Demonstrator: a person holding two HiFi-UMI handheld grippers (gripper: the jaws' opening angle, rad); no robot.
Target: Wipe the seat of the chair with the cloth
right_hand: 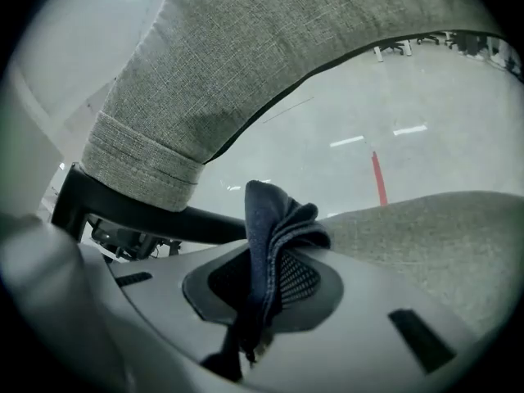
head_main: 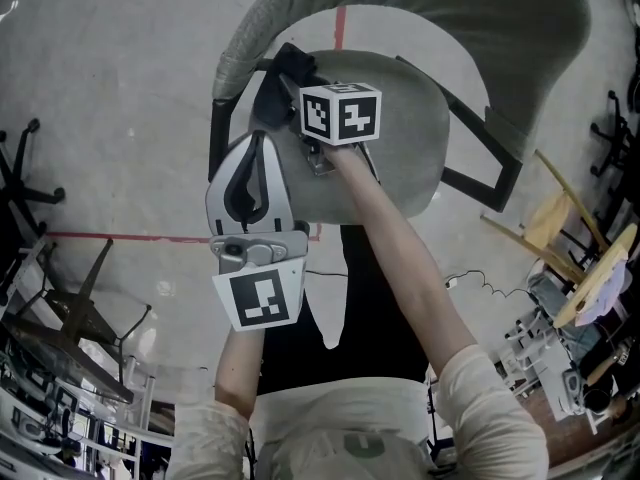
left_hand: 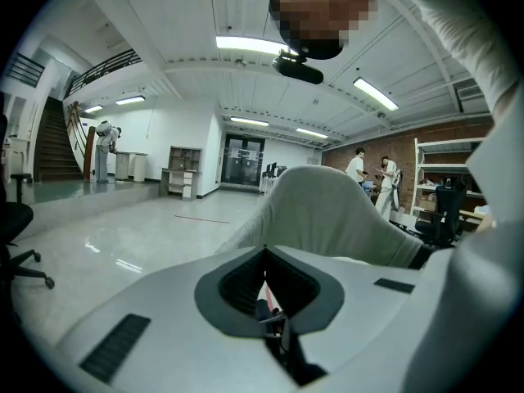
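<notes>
The chair's grey fabric seat (head_main: 405, 138) lies below me, its backrest (head_main: 450, 18) at the top. My right gripper (head_main: 292, 80) is shut on a dark blue cloth (head_main: 290, 66) at the seat's left rear, close to the black armrest frame. In the right gripper view the cloth (right_hand: 274, 219) bunches up between the jaws of the right gripper (right_hand: 266, 248), with the seat (right_hand: 434, 236) to the right and the backrest (right_hand: 246, 56) overhead. My left gripper (head_main: 262, 140) hovers at the seat's left edge, shut with nothing in it. The left gripper (left_hand: 264, 254) faces the backrest (left_hand: 327, 211).
Office chair legs (head_main: 20, 173) and a folded metal stand (head_main: 85, 318) crowd the floor at left. Wooden frames and clutter (head_main: 575, 238) stand at right. Red tape lines (head_main: 120, 236) cross the grey floor. People (left_hand: 358, 166) stand far off near shelves.
</notes>
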